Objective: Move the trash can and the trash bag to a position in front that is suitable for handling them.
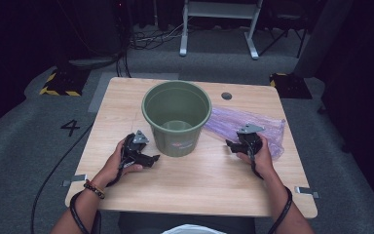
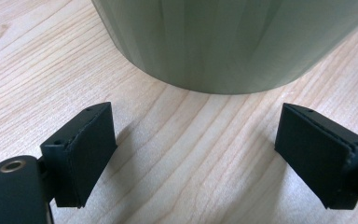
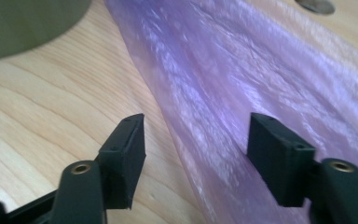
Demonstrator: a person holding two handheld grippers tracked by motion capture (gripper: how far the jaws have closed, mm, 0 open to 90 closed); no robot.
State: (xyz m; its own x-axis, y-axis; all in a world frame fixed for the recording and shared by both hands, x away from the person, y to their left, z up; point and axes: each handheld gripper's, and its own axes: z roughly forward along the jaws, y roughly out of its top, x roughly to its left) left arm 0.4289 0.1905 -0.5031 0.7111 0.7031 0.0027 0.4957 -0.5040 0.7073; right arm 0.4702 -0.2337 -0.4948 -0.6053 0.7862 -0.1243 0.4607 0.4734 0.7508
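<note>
Just bag edge (image 3: pixel 186 154) — between open jaws

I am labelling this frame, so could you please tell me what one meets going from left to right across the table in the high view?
left gripper → green bucket → right gripper → purple plastic bag, lying flat on the table.

A lab: numbered carpet floor (image 1: pixel 70 127), hazard-taped stand bases (image 1: pixel 58 84).
</note>
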